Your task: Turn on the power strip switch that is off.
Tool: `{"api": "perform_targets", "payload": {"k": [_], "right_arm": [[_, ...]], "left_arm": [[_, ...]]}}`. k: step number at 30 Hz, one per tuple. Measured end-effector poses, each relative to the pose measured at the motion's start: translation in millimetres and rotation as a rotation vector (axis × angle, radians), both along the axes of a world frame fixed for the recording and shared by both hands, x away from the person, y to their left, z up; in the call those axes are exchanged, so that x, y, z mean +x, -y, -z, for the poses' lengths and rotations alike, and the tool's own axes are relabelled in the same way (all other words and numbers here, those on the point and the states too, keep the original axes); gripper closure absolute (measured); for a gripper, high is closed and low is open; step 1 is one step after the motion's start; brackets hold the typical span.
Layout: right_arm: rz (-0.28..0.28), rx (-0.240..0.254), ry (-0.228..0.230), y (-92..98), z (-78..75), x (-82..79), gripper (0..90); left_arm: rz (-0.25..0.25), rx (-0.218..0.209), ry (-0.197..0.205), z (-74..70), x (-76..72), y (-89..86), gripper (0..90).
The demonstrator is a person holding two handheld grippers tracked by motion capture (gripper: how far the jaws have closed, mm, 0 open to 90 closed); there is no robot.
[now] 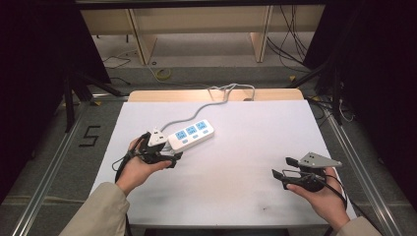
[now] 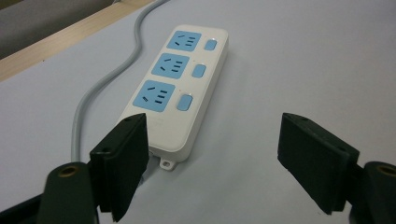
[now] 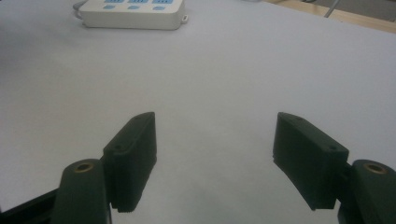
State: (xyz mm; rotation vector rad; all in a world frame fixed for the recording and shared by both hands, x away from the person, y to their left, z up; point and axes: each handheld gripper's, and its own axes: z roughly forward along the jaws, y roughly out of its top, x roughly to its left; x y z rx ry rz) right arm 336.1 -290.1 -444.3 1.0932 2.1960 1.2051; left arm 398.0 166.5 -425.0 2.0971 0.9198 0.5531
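My left gripper point(image 2: 212, 158) has its jaws spread just before the power strip point(image 2: 180, 88), so I should center on its near end before closing, while my right gripper point(image 3: 215, 158) waits with spread jaws over the bare worktop point(image 3: 233, 70).

The power strip point(image 2: 180, 88) has a smooth white plastic shell with a faint sheen, and its blue socket faces and switch buttons look like matt plastic. Its grey cable point(image 2: 100, 86) looks rubbery and smooth. The left gripper point(image 2: 212, 161) and right gripper point(image 3: 215, 158) have matt black plastic pads, slightly grainy, with brass-coloured metal inserts at the jaw roots. The table point(image 1: 236, 187) is covered in a matt white sheet, possibly paper or laminate, over a pale wooden edge. The sleeve point(image 1: 101, 214) is beige cloth.
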Motion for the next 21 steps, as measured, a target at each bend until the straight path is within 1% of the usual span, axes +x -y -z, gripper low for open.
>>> {"api": "perform_targets", "payload": {"k": [5, 9, 13, 18, 21], "right_arm": [[-0.004, -0.004, -0.006, -0.5, 0.7, 0.4, 30.8], [-0.006, -0.006, -0.01, -1.2, 1.2, 0.7, 30.7], [-0.006, -0.003, -0.005, -1.4, 1.2, 0.3, 30.7], [-0.008, -0.006, -0.009, -0.9, 1.5, 0.6, 30.6], [-0.014, -0.005, -0.007, -1.4, 1.5, 0.2, 30.5]], "left_arm": [[-0.002, -0.005, 0.009, 0.4, -6.1, -6.8, 23.0], [0.0, -0.011, 0.008, 1.2, -9.9, -12.7, 22.5], [0.002, -0.012, 0.01, 1.1, -13.2, -18.3, 22.1], [0.003, -0.008, 0.018, 0.8, -17.6, -22.2, 21.4], [-0.001, -0.018, 0.021, 0.6, -21.1, -23.8, 21.0]]}}
